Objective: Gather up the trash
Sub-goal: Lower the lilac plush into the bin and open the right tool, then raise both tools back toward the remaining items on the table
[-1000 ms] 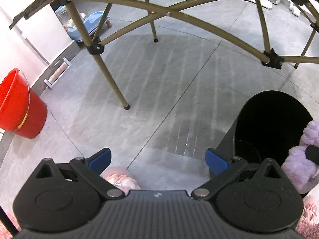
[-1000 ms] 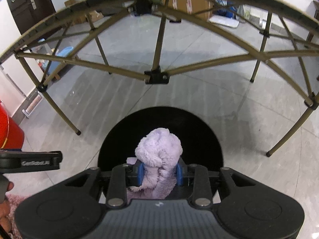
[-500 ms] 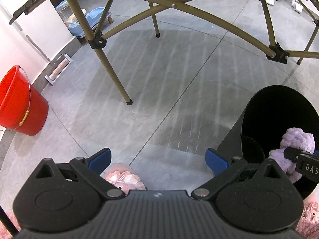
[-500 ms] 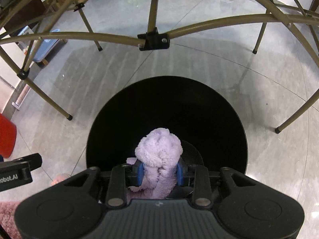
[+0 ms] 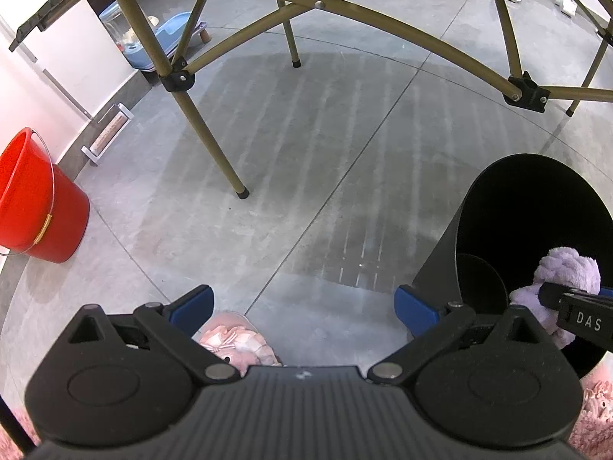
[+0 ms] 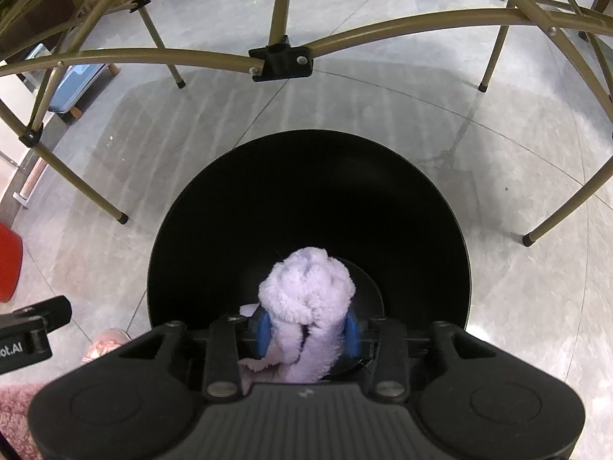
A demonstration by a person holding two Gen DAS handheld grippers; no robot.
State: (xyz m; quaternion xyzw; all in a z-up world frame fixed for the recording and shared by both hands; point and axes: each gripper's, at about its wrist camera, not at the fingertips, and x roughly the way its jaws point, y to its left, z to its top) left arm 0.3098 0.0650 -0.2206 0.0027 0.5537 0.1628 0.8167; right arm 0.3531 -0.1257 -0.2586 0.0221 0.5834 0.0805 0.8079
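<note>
- Lilac fluffy cloth sits between the blue pads of the right gripper, over the mouth of the black bin. The jaws have just been opening, yet the fabric bulges against both pads and looks held. If the pile clings to the rubber, it may hang there instead of dropping.
- A loose tail of the cloth trails back under the gripper body; it could snag there and get dragged out when the hand lifts.
- Left gripper stands spread wide and empty, pointing down at the floor just beside the bin. A careless swing of that hand could knock the bin's wall and tip it.
- Pink slipper lies on the floor below the left gripper, near the bin; it could be mistaken for trash.
- Farther off, the folding table's tan legs cross overhead; raising either hand quickly risks striking them.
- Red bucket stands well apart by the wall, no hazard as I judge it.
</note>
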